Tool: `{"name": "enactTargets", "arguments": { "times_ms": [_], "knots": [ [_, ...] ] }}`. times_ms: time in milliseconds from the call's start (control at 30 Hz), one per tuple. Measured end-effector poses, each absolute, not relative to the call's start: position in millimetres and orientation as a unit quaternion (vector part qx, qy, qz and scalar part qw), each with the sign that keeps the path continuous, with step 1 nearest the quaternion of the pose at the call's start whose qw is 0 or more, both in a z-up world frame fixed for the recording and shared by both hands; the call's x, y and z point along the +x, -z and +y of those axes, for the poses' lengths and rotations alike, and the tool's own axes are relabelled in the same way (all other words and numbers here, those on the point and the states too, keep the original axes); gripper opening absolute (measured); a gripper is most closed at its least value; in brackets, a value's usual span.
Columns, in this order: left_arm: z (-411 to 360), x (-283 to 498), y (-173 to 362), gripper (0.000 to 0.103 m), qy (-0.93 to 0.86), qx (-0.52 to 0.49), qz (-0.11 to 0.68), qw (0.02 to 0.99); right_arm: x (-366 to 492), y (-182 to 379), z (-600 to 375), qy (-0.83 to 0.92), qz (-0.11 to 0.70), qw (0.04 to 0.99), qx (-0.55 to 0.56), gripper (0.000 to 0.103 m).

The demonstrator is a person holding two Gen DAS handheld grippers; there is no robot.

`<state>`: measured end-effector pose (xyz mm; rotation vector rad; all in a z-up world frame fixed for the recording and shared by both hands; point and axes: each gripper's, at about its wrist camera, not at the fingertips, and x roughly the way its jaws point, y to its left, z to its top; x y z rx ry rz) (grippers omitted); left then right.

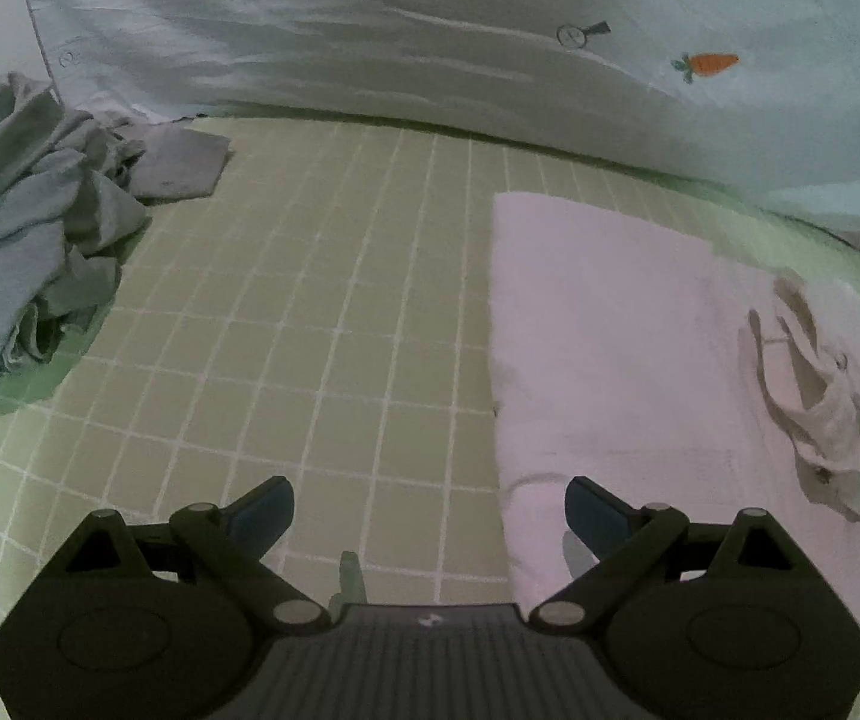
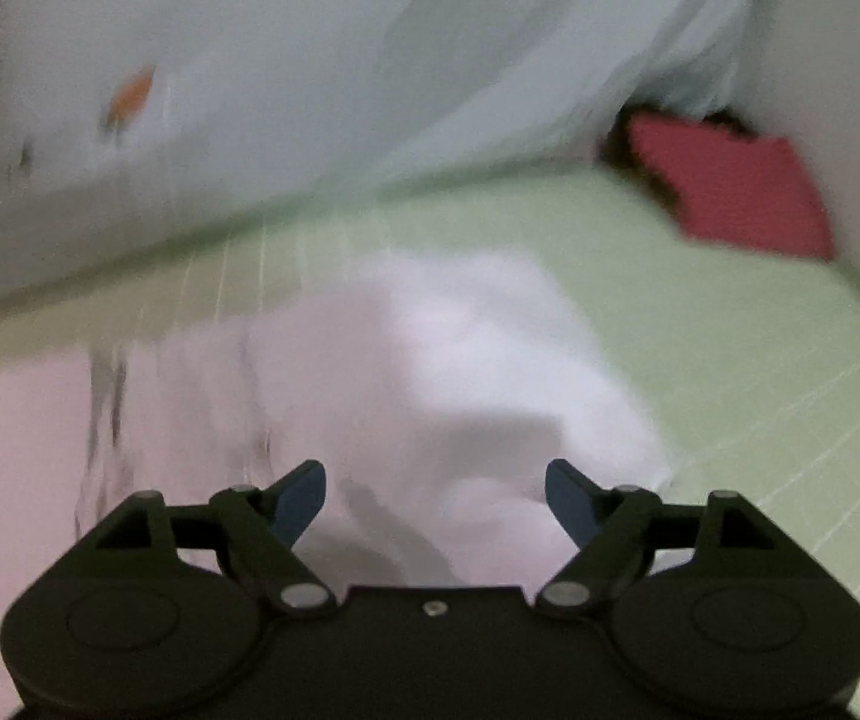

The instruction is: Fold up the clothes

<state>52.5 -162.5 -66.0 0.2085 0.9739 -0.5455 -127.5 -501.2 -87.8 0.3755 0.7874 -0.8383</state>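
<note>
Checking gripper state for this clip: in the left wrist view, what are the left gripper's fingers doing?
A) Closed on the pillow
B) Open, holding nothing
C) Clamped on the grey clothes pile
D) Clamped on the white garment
B: the left gripper fingers are spread apart with only green checked sheet between them; the white garment lies beside it.

one white folded garment (image 1: 610, 348), one grey crumpled clothes heap (image 1: 27, 228), one red cloth (image 2: 736, 192).
</note>
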Motion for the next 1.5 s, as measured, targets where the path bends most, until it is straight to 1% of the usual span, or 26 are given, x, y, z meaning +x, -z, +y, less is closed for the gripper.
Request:
{"name": "enactTargets", "arguments": {
  "times_ms": [100,200,233,367,433,467,800,1033,1133,1200,1267,1300,1367,1400,1433,1467,1500],
  "knots": [
    [-164.3,49.0,69.8,0.097,0.250,0.094,0.471,0.841,-127.5,115.9,-477.7,0.352,0.415,0.821,0.171,0.087],
    [-165.4,45.7,72.9,0.097,0.241,0.091,0.477,0.840,-126.6,121.9,-455.5,0.329,0.436,0.833,0.087,0.089],
    [-166.0,45.3,73.9,0.097,0.239,0.089,0.480,0.840,-125.8,120.7,-454.2,0.323,0.442,0.833,0.077,0.089],
    [-170.0,47.8,78.4,0.097,0.232,0.075,0.491,0.836,-135.1,105.8,-458.0,0.324,0.428,0.838,0.102,0.091],
    [-175.1,50.3,81.2,0.097,0.236,0.072,0.495,0.833,-144.9,95.8,-457.5,0.326,0.411,0.844,0.112,0.101],
    [-178.0,51.7,82.7,0.097,0.239,0.071,0.497,0.831,-150.8,92.0,-458.0,0.329,0.404,0.846,0.114,0.103],
    [-204.3,61.8,100.9,0.097,0.244,0.086,0.520,0.814,-195.8,89.3,-465.9,0.359,0.378,0.841,0.145,0.103],
    [-211.2,71.2,110.5,0.097,0.251,0.054,0.546,0.797,-206.8,89.5,-474.2,0.390,0.378,0.826,0.148,0.103],
    [-214.2,71.1,113.6,0.093,0.249,0.045,0.551,0.795,-210.4,87.3,-477.4,0.396,0.369,0.827,0.151,0.103],
    [-216.5,70.0,114.5,0.085,0.250,0.039,0.550,0.795,-212.4,87.1,-479.6,0.397,0.365,0.828,0.155,0.103],
    [-217.5,68.0,112.6,0.058,0.262,0.020,0.549,0.793,-214.2,87.7,-481.6,0.394,0.365,0.829,0.157,0.103],
    [-217.6,67.0,111.5,0.056,0.261,0.014,0.549,0.794,-215.0,87.9,-482.5,0.392,0.365,0.829,0.158,0.103],
    [-217.2,64.5,108.4,0.036,0.250,0.011,0.545,0.800,-216.9,87.7,-484.6,0.389,0.364,0.831,0.160,0.103],
    [-218.0,62.2,103.7,0.031,0.253,0.008,0.540,0.803,-218.9,88.0,-486.0,0.389,0.364,0.831,0.160,0.103],
    [-220.2,58.7,96.1,0.023,0.261,0.004,0.532,0.806,-220.9,88.2,-487.5,0.388,0.365,0.831,0.160,0.103],
    [-222.5,55.3,88.6,0.020,0.268,0.000,0.524,0.808,-222.9,88.5,-488.9,0.388,0.365,0.831,0.161,0.103],
    [-224.8,51.8,81.1,0.018,0.275,-0.003,0.516,0.811,-225.0,88.8,-490.3,0.387,0.365,0.831,0.161,0.103]
  ]
}}
